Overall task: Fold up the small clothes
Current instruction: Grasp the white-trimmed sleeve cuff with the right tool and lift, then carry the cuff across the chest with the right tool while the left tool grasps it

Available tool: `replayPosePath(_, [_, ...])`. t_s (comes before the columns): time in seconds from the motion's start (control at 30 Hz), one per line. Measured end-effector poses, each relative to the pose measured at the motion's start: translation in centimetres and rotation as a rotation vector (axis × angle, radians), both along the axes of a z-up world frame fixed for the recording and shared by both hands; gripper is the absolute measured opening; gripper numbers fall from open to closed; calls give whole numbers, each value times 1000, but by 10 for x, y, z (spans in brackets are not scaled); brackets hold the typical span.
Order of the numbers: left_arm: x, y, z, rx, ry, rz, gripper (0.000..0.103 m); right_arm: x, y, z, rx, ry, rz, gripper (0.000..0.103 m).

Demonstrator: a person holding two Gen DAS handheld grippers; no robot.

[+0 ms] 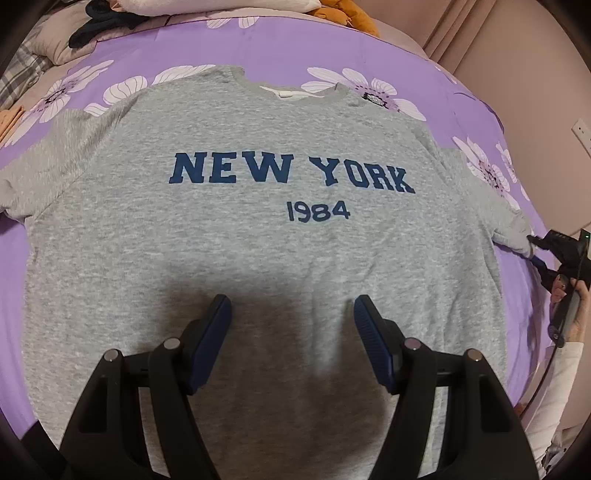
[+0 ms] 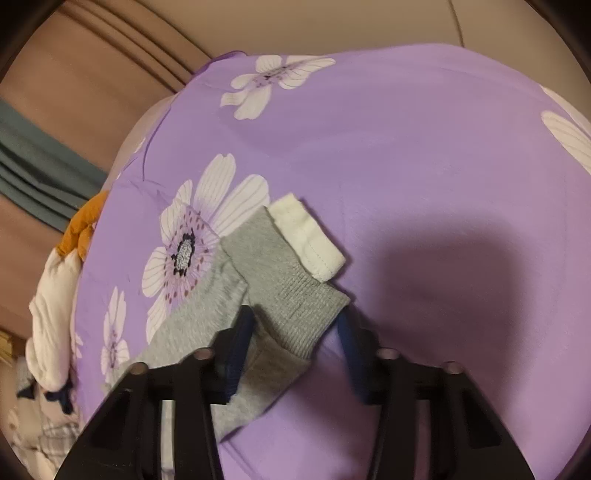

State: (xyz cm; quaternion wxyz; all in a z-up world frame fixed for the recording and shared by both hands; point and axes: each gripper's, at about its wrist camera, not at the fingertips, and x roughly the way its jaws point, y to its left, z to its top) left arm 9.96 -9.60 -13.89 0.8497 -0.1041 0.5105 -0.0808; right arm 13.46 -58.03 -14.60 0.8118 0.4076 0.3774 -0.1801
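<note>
A grey sweatshirt (image 1: 280, 236) with blue "NEW YORK 1984" print lies flat, front up, on the purple flowered bedspread (image 1: 295, 48). My left gripper (image 1: 291, 306) is open and empty, hovering over the shirt's lower middle. My right gripper (image 2: 295, 325) is open, its jaws standing either side of the ribbed grey sleeve cuff (image 2: 291, 291), which has a white inner cuff (image 2: 306, 236) sticking out. The right gripper also shows in the left wrist view (image 1: 543, 254) at the shirt's right sleeve end.
Piled clothes and bedding (image 1: 103, 22) lie at the far edge of the bed, with an orange item (image 1: 347, 14). White and orange cloth (image 2: 59, 288) lies beside the bed in the right wrist view. A wall (image 1: 517, 44) with a socket stands at the right.
</note>
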Motion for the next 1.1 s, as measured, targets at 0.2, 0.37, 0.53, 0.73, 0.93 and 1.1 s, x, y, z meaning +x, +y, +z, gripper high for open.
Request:
replayPosePath(0.2, [-1,13,16,-12,-27,41,68,-3,17,31,-149,-31,-1,16])
replayPosePath(0.37, [-2,27,41,-26,-83,89,68,-8,69,94,-317,-195,143,16])
replayPosePath(0.53, [-2,35,66,-7,-155,111,68,9,140,121,-372,-281,375,15])
replayPosePath(0.73, [2,36,76,-19,-176,120,69,39,222,98,-363,-234,662,15])
replayPosePath(0.93, [12,25,73,-37,-154,96,70,53,281,47,-350,-74,863,15])
replayPosePath(1.1, [28,7,80,-80,-159,41,75,44,281,52,-245,-110,923,43])
